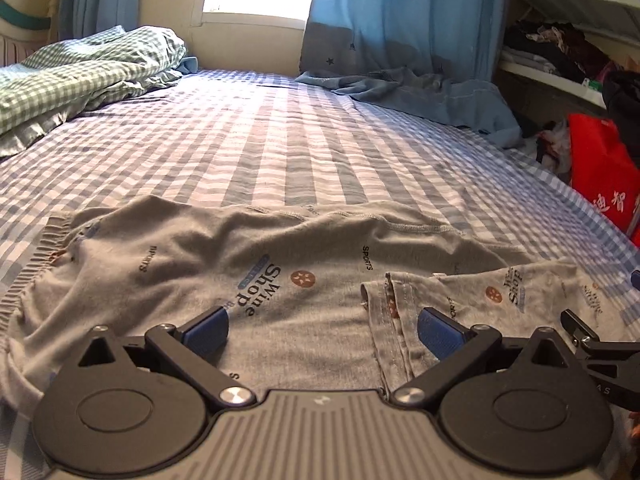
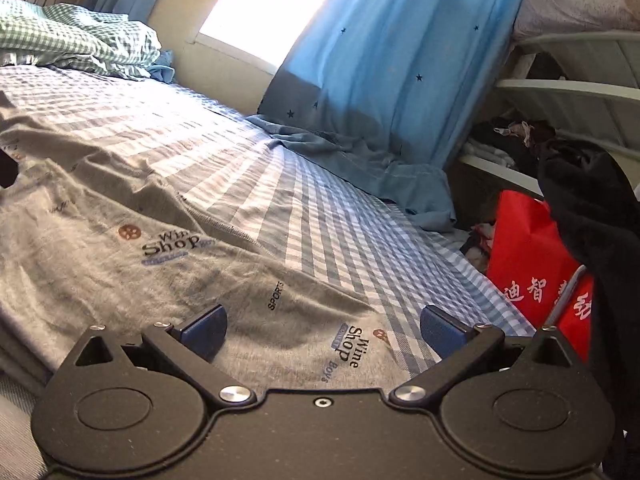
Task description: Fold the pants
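Lying spread out on the bed [image 1: 280,140] near its front edge are the grey pants [image 1: 192,248], printed with "Wine Shop" and "SPORTS" logos. The elastic waistband [image 1: 48,240] is off to the left in the left wrist view, and one hemmed leg end [image 1: 384,300] is folded back over the rest of the fabric, so there are a couple of layers there.

Left hand-held gripper [image 1: 322,332] sits low over the pants with both blue pads wide apart and nothing between them; the right pad is right by that folded hem. Right hand-held gripper [image 2: 324,332] is the same deal, spread wide and holding nothing, hanging over the cloth where its edge meets the checked sheet.

Further out: a crumpled green checked blanket [image 1: 92,64] at the far left of the bed, a blue star curtain [image 1: 400,20] by the bright window, and some blue cloth [image 1: 420,88] piled below it. A red bag [image 1: 600,168] with white characters stands beside the bed on the right, with shelves [image 1: 568,0] of clothes behind it.
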### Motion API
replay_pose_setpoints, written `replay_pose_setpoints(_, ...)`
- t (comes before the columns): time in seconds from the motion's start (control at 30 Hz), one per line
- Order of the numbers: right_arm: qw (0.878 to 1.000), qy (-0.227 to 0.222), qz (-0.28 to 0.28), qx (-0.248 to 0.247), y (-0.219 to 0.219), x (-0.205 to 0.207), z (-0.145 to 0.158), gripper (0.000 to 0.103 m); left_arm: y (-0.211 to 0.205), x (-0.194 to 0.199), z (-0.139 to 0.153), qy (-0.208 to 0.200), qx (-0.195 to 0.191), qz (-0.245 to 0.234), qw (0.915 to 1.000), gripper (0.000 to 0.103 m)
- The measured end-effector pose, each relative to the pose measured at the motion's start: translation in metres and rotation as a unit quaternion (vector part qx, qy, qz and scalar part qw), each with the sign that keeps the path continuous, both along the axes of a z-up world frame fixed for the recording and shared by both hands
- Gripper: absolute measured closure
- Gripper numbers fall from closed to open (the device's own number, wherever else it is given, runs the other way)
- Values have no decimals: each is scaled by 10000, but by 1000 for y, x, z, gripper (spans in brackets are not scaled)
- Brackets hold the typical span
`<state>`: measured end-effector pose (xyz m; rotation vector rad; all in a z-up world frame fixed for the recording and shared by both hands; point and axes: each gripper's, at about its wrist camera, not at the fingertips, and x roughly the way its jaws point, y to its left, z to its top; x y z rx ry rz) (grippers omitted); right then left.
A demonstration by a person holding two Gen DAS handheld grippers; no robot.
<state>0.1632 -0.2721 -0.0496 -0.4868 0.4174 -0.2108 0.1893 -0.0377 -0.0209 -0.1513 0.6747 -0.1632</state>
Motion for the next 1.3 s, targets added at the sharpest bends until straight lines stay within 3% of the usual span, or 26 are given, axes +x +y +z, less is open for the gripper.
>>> replay_pose_setpoints(0.13, 9995, -199, 223, 29, 19, -3, 14, 1, 24, -9, 7, 59, -385, 263, 9989, 0)
replay_pose_setpoints(0.27, 9976, -279, 630, 101, 47, 4, 24, 1, 50, -22, 15, 109, -524, 586, 9968, 0)
replay_pose_setpoints(0.5, 9929, -77, 1182, 45, 105, 28, 16, 1, 86, -54, 25, 40, -381, 1077, 9934, 0)
replay_pose_setpoints(0.63, 9911, 274, 1234, -420, 129, 40, -4, 1, 102, -70, 23, 44, -223, 1261, 9918, 0)
replay_pose_setpoints(0.83, 9913, 394, 1254, -105, 121, 43, -2, 1, 116, -80, 9, 113, -473, 1496, 9875, 0)
replay_pose_setpoints(1.13, 9915, 302, 1245, -236, 124, 38, -4, 1, 110, -76, -1, -9, -344, 1484, 9883, 0)
replay_pose_setpoints(1.23, 9915, 309, 1243, -225, 124, 38, -4, 1, 118, -72, -3, -125, -805, 1351, 9875, 0)
replay_pose_setpoints(1.3, 9915, 298, 1243, -239, 124, 38, -4, 1, 133, -70, -11, -362, -1598, 1302, 9779, 0)
